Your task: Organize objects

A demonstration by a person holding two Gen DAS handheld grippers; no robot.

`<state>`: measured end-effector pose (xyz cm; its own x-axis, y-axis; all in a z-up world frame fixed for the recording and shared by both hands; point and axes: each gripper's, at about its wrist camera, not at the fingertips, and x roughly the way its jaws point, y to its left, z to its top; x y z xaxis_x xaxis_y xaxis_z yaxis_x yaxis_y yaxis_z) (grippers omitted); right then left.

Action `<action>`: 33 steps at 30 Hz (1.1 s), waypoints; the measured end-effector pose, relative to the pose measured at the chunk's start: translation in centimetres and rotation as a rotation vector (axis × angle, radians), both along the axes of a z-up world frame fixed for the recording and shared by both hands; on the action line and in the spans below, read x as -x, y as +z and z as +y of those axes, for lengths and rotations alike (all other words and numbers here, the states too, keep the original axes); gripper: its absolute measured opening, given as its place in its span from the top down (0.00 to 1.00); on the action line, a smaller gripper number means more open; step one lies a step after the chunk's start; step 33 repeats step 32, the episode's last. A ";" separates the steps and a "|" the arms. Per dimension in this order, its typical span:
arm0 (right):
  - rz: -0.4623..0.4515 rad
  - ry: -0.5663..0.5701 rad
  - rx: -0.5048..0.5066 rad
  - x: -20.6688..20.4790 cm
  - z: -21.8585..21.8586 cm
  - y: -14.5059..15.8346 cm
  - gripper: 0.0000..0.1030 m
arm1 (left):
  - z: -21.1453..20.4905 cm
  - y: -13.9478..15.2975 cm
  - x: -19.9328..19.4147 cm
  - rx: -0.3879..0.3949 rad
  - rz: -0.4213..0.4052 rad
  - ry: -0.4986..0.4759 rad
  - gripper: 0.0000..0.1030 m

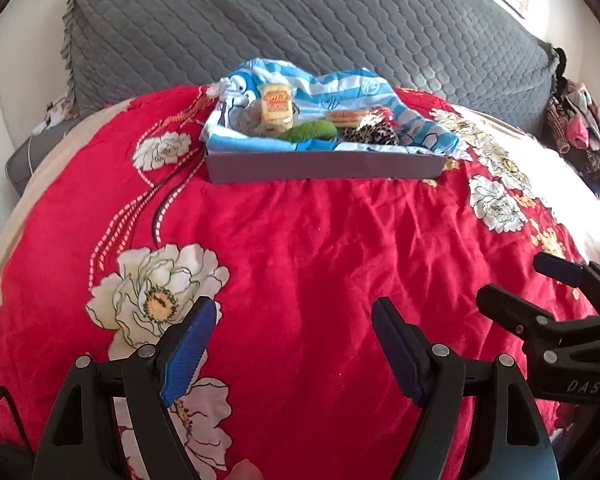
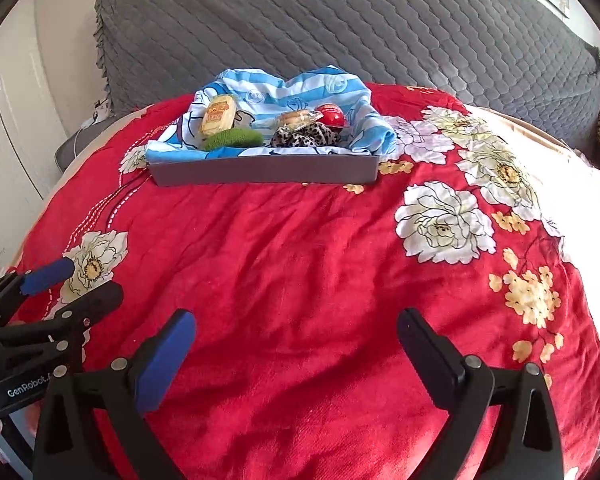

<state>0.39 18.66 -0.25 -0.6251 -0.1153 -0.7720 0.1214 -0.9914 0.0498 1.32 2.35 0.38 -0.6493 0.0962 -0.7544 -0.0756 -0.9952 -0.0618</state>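
Both views look across a red floral bedspread (image 1: 300, 240) toward a grey tray (image 1: 324, 166) at upper centre of frame. A blue-striped cloth (image 1: 340, 88) is bunched in the tray and spills over its back and right edges.

Contents, all lying in the tray on the cloth:
- yellow packet (image 1: 277, 107), left of centre, propped upright against the cloth
- green scrunchie (image 1: 312, 131), low at the front, just right of the packet
- leopard scrunchie (image 1: 374, 134), right of the green one
- wrapped snack (image 1: 344, 118) behind the two scrunchies
- red ball (image 2: 330, 115), clear in the right view at the back right; mostly hidden in the left view

Left gripper (image 1: 290, 344): spread, nothing between the pads, hovering low in frame over bare bedspread. Right gripper (image 2: 296, 352): likewise spread and empty, well apart from the tray.

This scene fits either items gathered into the tray or items waiting to be taken out; cannot tell which.

Handling judgement:
- Scrunchies: light, soft, compressible. Pinch across the fabric ring; grip is forgiving.
- Packet and snack: light, crinkly film, probably slippery and crushable. Take across the narrow sides, gentle closure.
- Ball: looks smooth and rigid, apt to roll or squirt out. Close on its widest part.
- Cloth: limp, will drag the contents if pulled; pinch a free edge.
- Tray: stiff wall, probably light. Front rim is the accessible hold.
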 end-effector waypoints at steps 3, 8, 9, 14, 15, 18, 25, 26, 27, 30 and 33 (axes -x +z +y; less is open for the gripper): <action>-0.014 0.013 -0.005 0.1 -0.3 -0.8 0.02 | 0.1 -0.5 0.3 0.009 -0.001 0.003 0.21; -0.020 0.028 -0.036 -0.1 -0.9 -1.9 0.02 | -0.3 -1.2 0.9 -0.002 -0.008 0.023 0.21; -0.024 0.028 -0.039 -0.1 -1.0 -2.1 0.02 | -0.4 -1.3 1.0 -0.009 -0.010 0.024 0.21; -0.019 0.019 -0.039 -0.2 -0.8 -2.2 0.02 | -0.8 -1.7 1.2 -0.010 -0.014 0.033 0.21; -0.021 0.014 -0.039 -0.2 -0.8 -2.2 0.02 | -0.8 -1.8 1.3 -0.015 -0.019 0.035 0.21; -0.022 0.001 -0.033 -0.1 -0.5 -2.3 0.02 | -1.0 -1.8 1.2 -0.023 -0.021 0.036 0.21; -0.029 -0.020 -0.029 0.1 0.0 -2.5 0.02 | -0.7 -1.8 1.1 -0.020 -0.015 0.017 0.21; -0.030 -0.022 -0.028 0.1 0.0 -2.5 0.02 | -0.6 -1.8 1.0 -0.014 -0.011 0.013 0.21; -0.030 -0.026 -0.026 0.1 0.1 -2.5 0.02 | -0.6 -1.8 0.9 -0.008 -0.006 0.013 0.21; -0.025 -0.038 -0.018 0.2 0.4 -2.4 0.02 | -0.5 -1.8 0.9 0.003 -0.005 0.013 0.21; -0.024 -0.043 -0.012 0.2 0.5 -2.4 0.02 | -0.6 -1.8 0.9 0.002 -0.004 0.018 0.21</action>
